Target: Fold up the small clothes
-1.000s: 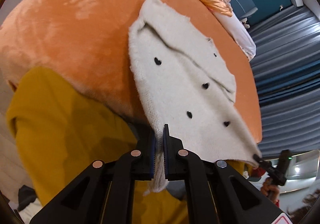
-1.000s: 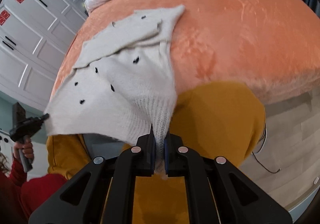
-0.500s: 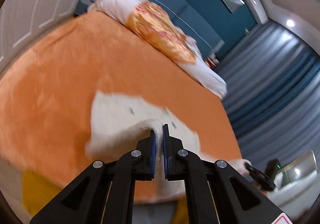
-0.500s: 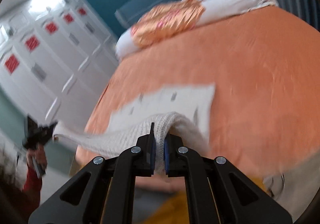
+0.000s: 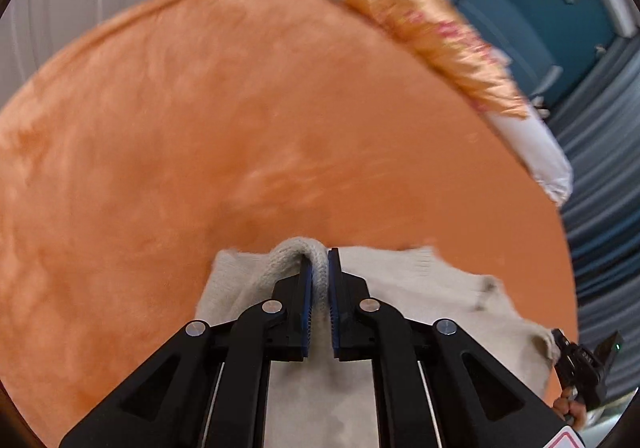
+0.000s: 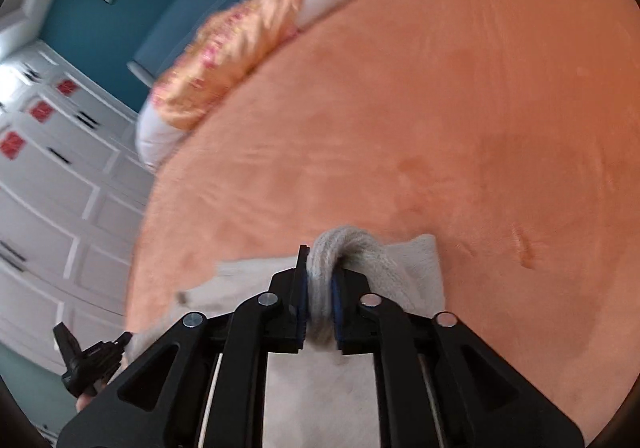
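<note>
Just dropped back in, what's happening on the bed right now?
A person is folding a small cream knit sweater on the orange bedspread. The left gripper and the right gripper are each shut on its ribbed edge, carried out over the rest of the garment, which lies flat on the bed below them. Both views are motion-blurred, so the fold looks mid-swing, not yet laid down. Pillows sit at the far end.

Ribbed cream knit sweater point(image 5: 404, 288) on plush matt orange blanket point(image 5: 200, 135) (pillow point(image 6: 224, 59) glossy satin).
</note>
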The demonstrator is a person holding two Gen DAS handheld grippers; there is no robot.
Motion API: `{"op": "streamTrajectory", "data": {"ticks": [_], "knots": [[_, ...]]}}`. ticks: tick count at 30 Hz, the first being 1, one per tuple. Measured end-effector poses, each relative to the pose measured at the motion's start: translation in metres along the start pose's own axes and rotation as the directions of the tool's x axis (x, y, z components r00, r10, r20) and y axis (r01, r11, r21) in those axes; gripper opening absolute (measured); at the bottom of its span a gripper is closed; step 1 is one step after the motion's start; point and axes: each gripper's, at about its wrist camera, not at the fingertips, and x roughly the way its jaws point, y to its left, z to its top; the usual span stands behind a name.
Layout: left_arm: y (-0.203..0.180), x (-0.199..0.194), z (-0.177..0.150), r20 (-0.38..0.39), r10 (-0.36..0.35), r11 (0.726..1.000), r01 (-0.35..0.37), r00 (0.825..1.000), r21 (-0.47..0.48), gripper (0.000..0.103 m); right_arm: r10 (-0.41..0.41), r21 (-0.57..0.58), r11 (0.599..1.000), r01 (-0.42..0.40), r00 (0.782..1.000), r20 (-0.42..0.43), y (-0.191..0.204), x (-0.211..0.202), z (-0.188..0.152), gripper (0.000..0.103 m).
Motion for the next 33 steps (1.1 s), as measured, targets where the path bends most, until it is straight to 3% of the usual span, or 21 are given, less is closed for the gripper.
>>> {"op": "streamTrajectory", "data": {"ticks": [1, 3, 4, 5, 6, 7, 8, 10, 11, 15, 17, 20, 22, 23, 24, 25, 29, 33], "knots": [[0.007, 0.008, 0.0, -0.014, 0.003, 0.999, -0.003, 1.0, -0.034, 0.015, -0.003, 0.002, 1.0, 0.003, 1.0, 0.005, -0.001, 0.001, 0.0, 0.012], [0.021, 0.004, -0.002, 0.003, -0.047, 0.992, 0.047, 0.999, -0.116, 0.015, 0.036, 0.008, 0.999, -0.036, 0.998, 0.048, 0.0, -0.01, -0.003, 0.016], [0.024, -0.004, -0.003, 0.024, -0.069, 0.989, 0.072, 0.997, -0.132, 0.017, 0.059, 0.002, 0.998, -0.059, 0.996, 0.071, 0.001, -0.018, -0.005, 0.026], [0.027, -0.018, -0.006, 0.055, -0.075, 0.987, 0.082, 0.996, -0.138, 0.026, 0.071, -0.015, 0.997, -0.07, 0.992, 0.106, 0.001, -0.03, -0.008, 0.035], [0.031, -0.036, -0.012, 0.094, -0.074, 0.987, 0.086, 0.993, -0.132, 0.034, 0.05, -0.036, 0.998, -0.045, 0.987, 0.152, 0.002, -0.043, -0.013, 0.06], [0.033, -0.048, -0.017, 0.119, -0.078, 0.988, 0.093, 0.99, -0.125, 0.053, 0.006, -0.063, 0.998, 0.007, 0.977, 0.212, 0.001, -0.063, -0.022, 0.077], [0.038, -0.064, -0.026, 0.14, -0.081, 0.989, 0.097, 0.987, -0.113, 0.066, -0.011, -0.086, 0.996, 0.032, 0.973, 0.232, -0.002, -0.075, -0.03, 0.079], [0.047, -0.081, -0.045, 0.132, -0.069, 0.991, 0.084, 0.989, -0.108, 0.069, -0.052, -0.117, 0.99, 0.073, 0.983, 0.178, -0.011, -0.091, -0.053, 0.078], [0.055, -0.087, -0.058, 0.097, -0.065, 0.991, 0.076, 0.993, -0.114, 0.069, -0.087, -0.119, 0.988, 0.103, 0.987, 0.132, -0.019, -0.098, -0.069, 0.078], [0.08, -0.083, -0.114, -0.057, -0.081, 0.974, 0.067, 0.995, -0.216, 0.069, -0.102, -0.09, 0.991, 0.099, 0.994, -0.026, -0.045, -0.109, -0.13, 0.078], [0.085, -0.078, -0.139, -0.093, -0.096, 0.966, 0.07, 0.991, -0.25, 0.069, -0.082, -0.06, 0.995, 0.078, 0.995, -0.055, -0.052, -0.108, -0.147, 0.078], [0.074, -0.081, -0.15, -0.06, -0.108, 0.964, 0.09, 0.992, -0.249, 0.069, -0.022, 0.012, 1.0, 0.023, 0.999, -0.044, -0.057, -0.11, -0.151, 0.077], [0.065, -0.077, -0.149, -0.066, -0.156, 0.957, 0.135, 0.985, -0.258, 0.068, 0.056, 0.063, 0.997, -0.053, 0.997, -0.057, -0.055, -0.103, -0.144, 0.064], [0.062, -0.075, -0.148, -0.067, -0.163, 0.954, 0.14, 0.984, -0.264, 0.062, 0.062, 0.084, 0.995, -0.056, 0.996, -0.07, -0.049, -0.094, -0.141, 0.062], [0.06, -0.073, -0.144, -0.071, -0.168, 0.954, 0.144, 0.983, -0.262, 0.051, 0.068, 0.092, 0.994, -0.061, 0.995, -0.079, -0.047, -0.091, -0.137, 0.043], [0.057, -0.071, -0.141, -0.083, -0.19, 0.954, 0.164, 0.978, -0.251, 0.024, 0.079, 0.087, 0.994, -0.071, 0.993, -0.09, -0.044, -0.091, -0.134, 0.023], [0.047, -0.098, -0.133, -0.076, -0.195, 0.969, 0.18, 0.978, -0.167, 0.019, 0.084, 0.017, 0.996, -0.084, 0.996, -0.039, -0.025, -0.125, -0.121, 0.016], [0.053, -0.127, -0.145, -0.119, -0.174, 0.982, 0.163, 0.978, -0.093, 0.019, 0.04, -0.047, 0.998, -0.044, 0.997, -0.067, -0.028, -0.161, -0.132, 0.015]]}}
